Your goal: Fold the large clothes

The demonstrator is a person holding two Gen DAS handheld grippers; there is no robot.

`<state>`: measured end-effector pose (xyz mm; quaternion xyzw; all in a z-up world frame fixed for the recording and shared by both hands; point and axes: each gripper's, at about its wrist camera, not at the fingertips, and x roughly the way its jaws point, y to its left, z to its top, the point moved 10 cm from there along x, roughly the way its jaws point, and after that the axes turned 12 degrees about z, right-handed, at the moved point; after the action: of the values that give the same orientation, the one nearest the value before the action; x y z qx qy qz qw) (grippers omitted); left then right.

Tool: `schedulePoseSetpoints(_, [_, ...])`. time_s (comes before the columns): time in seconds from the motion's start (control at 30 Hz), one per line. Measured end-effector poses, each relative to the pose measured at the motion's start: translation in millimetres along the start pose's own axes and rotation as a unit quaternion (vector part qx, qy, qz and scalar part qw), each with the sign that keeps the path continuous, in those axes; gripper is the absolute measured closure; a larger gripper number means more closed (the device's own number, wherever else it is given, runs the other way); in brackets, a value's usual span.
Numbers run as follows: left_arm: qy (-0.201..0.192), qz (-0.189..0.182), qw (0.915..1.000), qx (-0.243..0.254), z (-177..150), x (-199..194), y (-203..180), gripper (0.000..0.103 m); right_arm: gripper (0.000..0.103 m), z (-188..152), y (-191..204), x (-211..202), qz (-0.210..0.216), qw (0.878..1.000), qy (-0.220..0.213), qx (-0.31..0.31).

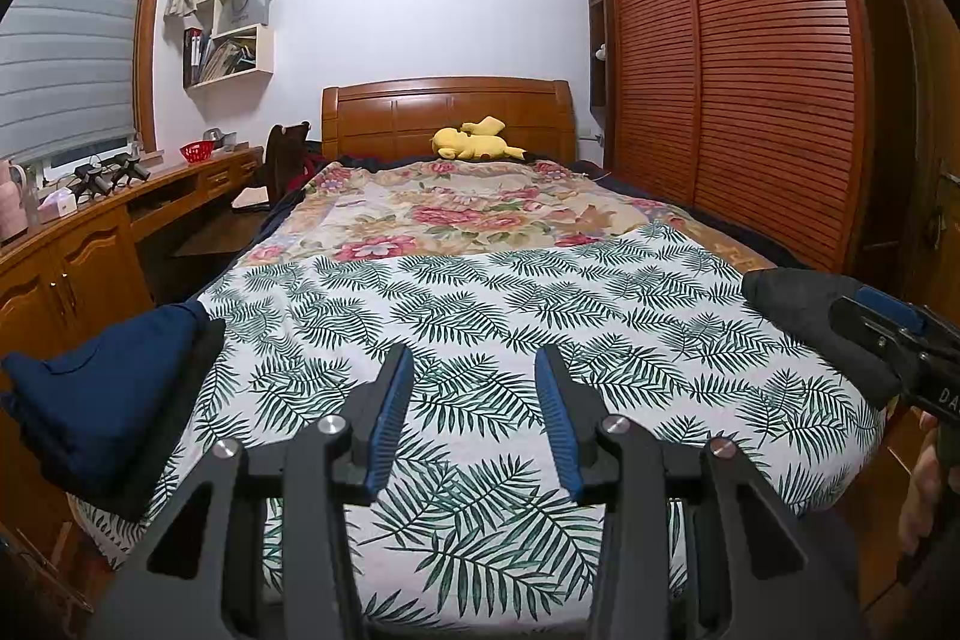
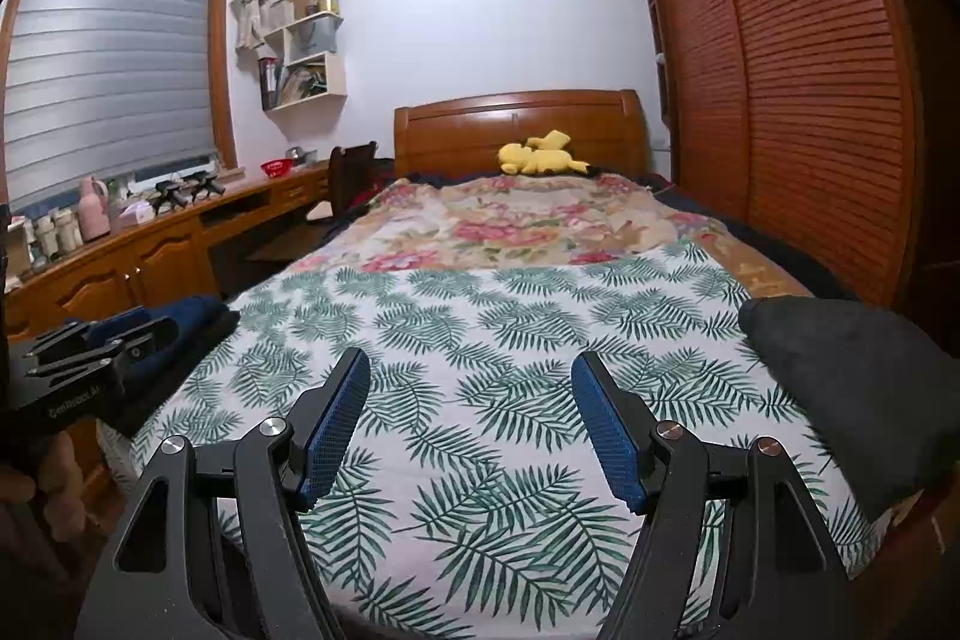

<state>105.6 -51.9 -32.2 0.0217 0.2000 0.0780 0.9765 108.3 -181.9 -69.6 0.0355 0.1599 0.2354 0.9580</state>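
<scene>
On the bed's left edge: your navy garment [image 1: 102,400], folded, long axis toward the headboard [image 1: 447,115]. Opposite edge: black garment [image 2: 852,388]. Left gripper [image 1: 474,361] and right gripper [image 2: 471,370] both gape, empty.

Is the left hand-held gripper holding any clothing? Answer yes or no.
No: the left hand-held gripper is open and empty above the leaf-print sheet.

Partial lettering "DA" on right gripper [image 1: 900,334]; left gripper's [image 2: 102,340] print unreadable.
</scene>
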Motion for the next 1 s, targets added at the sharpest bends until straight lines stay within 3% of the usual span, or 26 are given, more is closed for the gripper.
schedulePoseSetpoints(1.0, [-0.003, -0.003, 1.0000, 0.001, -1.3, -4.8, 3.2, 0.062, 0.031, 0.0, 2.6, -0.7, 0.001, 1.000, 0.000, -0.001])
